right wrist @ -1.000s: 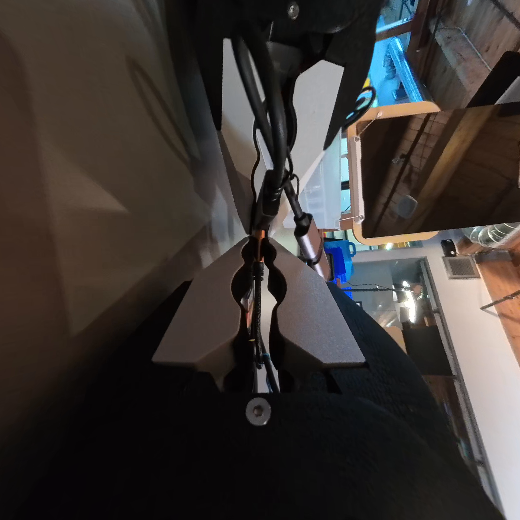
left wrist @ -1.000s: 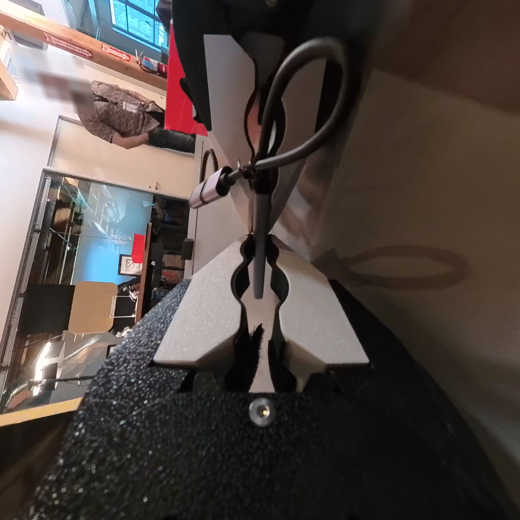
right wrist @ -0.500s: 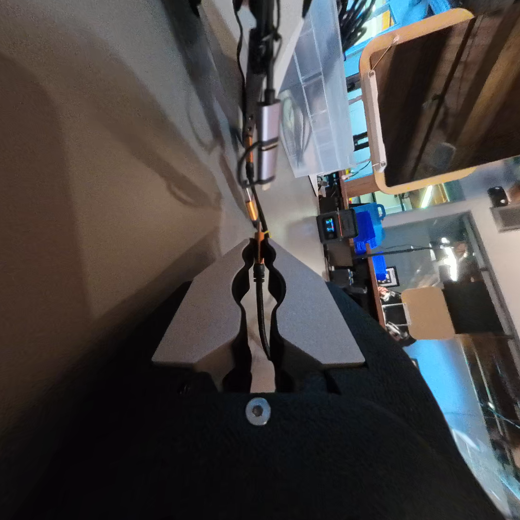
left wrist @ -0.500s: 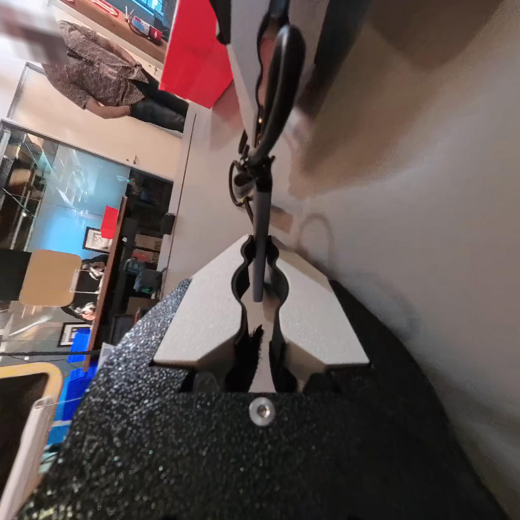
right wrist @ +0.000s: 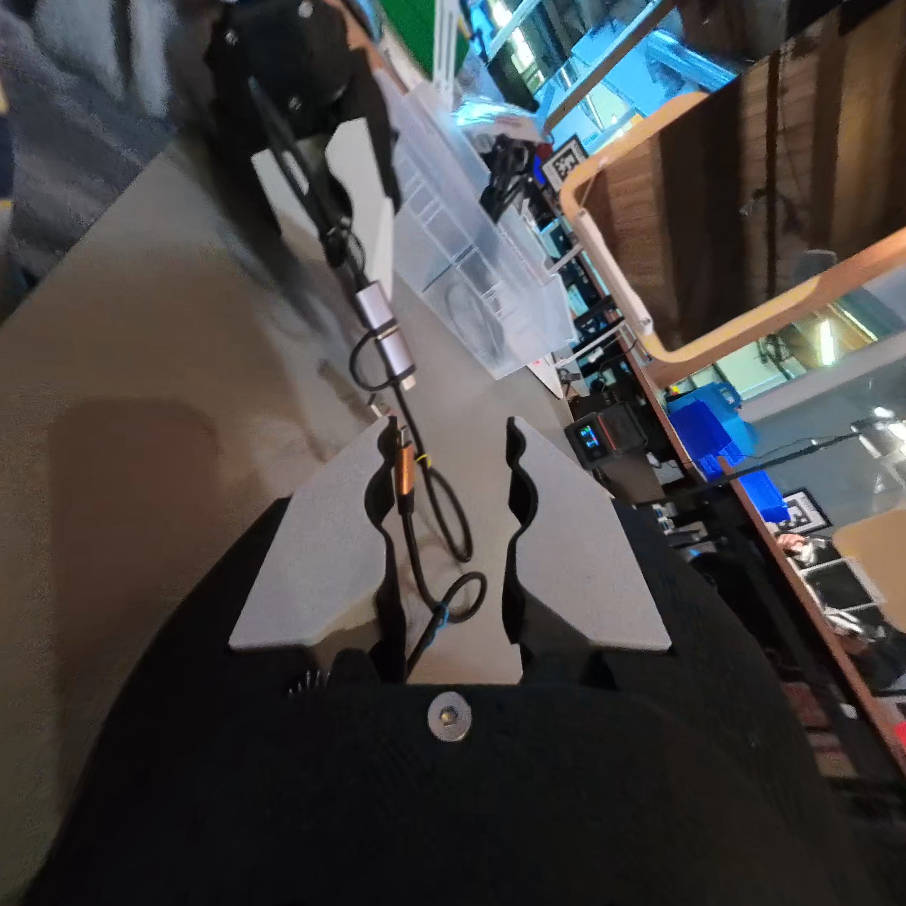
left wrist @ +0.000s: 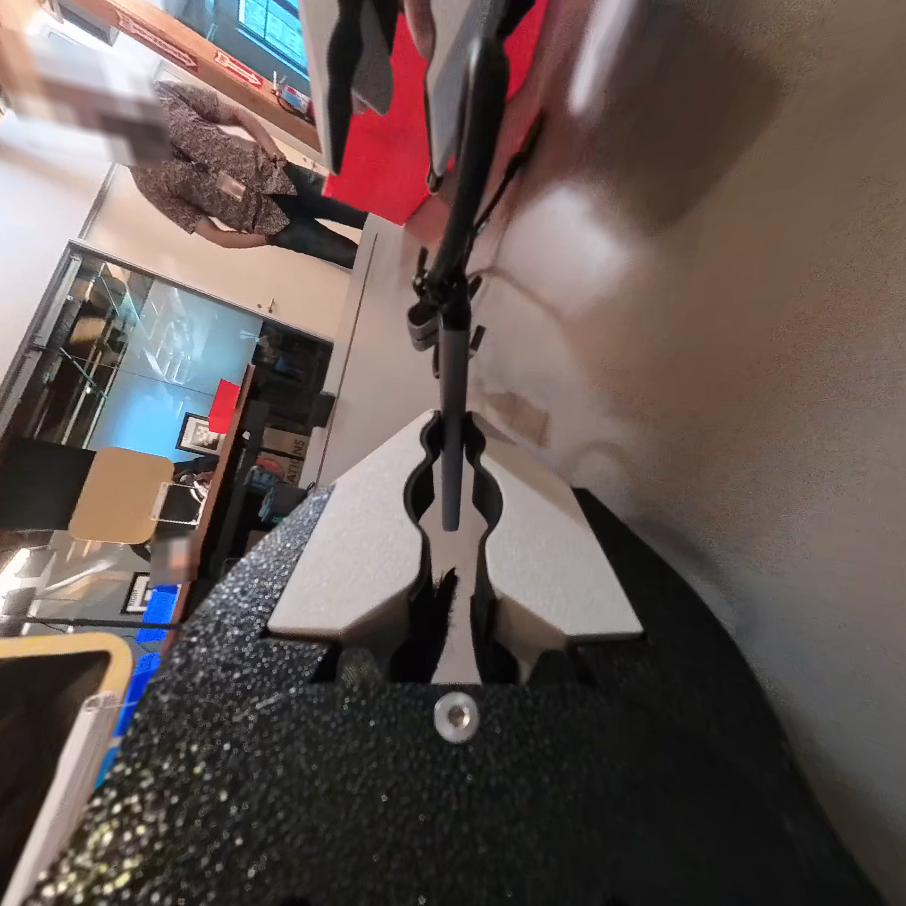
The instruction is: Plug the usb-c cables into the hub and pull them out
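Observation:
In the left wrist view my left gripper is shut on the hub, a thin dark grey slab seen edge-on, held above the beige table. Its black cable runs up past the right gripper, which is open. In the right wrist view my right gripper is open. An orange USB-C plug on a black cable lies unplugged against the inner side of its left finger. Farther off, silver connectors hang on cable below the left gripper.
A clear plastic box stands on the table to the right of the cables. Behind it are a wood-rimmed panel, blue bins and a small device with a screen. A person in a patterned shirt stands far off. My hands' fingertips stand some 10 cm from each other.
My right gripper has opened, let go of the orange-plug cable and drawn back from the left gripper. The left gripper still holds the hub.

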`<state>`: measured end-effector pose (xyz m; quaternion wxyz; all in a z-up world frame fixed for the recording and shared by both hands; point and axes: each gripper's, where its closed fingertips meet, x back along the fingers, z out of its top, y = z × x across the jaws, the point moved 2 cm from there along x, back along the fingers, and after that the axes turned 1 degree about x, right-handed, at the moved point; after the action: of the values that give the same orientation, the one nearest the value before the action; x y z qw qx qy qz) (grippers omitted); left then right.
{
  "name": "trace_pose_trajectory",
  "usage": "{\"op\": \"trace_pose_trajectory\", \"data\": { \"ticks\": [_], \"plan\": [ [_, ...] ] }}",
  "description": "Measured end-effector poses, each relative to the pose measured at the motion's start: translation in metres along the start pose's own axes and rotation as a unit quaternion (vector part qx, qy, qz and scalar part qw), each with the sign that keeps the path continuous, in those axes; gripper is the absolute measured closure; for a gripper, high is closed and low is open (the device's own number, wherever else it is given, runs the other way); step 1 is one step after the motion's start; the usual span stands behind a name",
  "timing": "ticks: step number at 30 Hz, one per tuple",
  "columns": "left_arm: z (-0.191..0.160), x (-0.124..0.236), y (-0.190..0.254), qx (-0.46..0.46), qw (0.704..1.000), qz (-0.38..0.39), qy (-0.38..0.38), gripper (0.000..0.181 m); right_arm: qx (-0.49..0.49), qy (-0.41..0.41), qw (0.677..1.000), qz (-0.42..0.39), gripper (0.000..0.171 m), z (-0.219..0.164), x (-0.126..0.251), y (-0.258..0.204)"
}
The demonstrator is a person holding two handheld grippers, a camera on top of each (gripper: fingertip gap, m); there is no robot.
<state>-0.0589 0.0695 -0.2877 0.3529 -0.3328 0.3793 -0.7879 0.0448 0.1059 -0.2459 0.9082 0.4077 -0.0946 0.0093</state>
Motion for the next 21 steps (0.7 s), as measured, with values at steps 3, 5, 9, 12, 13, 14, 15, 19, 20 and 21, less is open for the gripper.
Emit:
{"op": "trace_pose_trajectory", "data": {
  "ticks": [3,5,9,12,13,14,15,19,20,21],
  "plan": [
    [-0.005,0.003,-0.009,0.024,1.000,0.015,0.001,0.175,-0.022,0.019,1.000,-0.010,0.134,0.010,-0.005,0.019],
    [-0.008,0.004,-0.010,0.019,1.000,0.022,-0.005,0.175,-0.012,0.011,1.000,-0.013,0.149,0.008,-0.008,0.023],
    [-0.015,0.005,-0.013,-0.003,0.999,0.044,-0.021,0.175,-0.051,-0.121,0.986,0.105,0.141,-0.029,-0.008,-0.003],
    [-0.019,0.006,-0.016,0.001,0.998,0.055,-0.025,0.174,-0.143,-0.241,0.947,0.156,0.136,-0.060,-0.001,-0.007],
    [-0.019,0.007,-0.017,0.001,0.998,0.059,-0.028,0.175,-0.176,-0.277,0.936,0.130,0.134,-0.071,-0.003,0.003],
    [-0.020,0.008,-0.017,-0.003,0.998,0.062,-0.029,0.175,-0.230,-0.321,0.914,0.094,0.133,-0.084,-0.004,0.013],
    [-0.021,0.008,-0.017,-0.007,0.998,0.061,-0.029,0.174,-0.302,-0.361,0.879,0.077,0.132,-0.095,-0.005,0.016],
    [-0.023,0.006,-0.012,-0.028,0.998,0.053,-0.034,0.174,-0.456,-0.432,0.775,0.070,0.124,-0.117,-0.009,0.000],
    [-0.024,0.006,-0.011,-0.032,0.997,0.053,-0.035,0.174,-0.450,-0.438,0.776,0.061,0.126,-0.119,-0.009,0.000],
    [-0.023,0.006,-0.011,-0.036,0.997,0.056,-0.036,0.174,-0.452,-0.438,0.775,0.058,0.126,-0.118,-0.010,0.001]
  ]
}}
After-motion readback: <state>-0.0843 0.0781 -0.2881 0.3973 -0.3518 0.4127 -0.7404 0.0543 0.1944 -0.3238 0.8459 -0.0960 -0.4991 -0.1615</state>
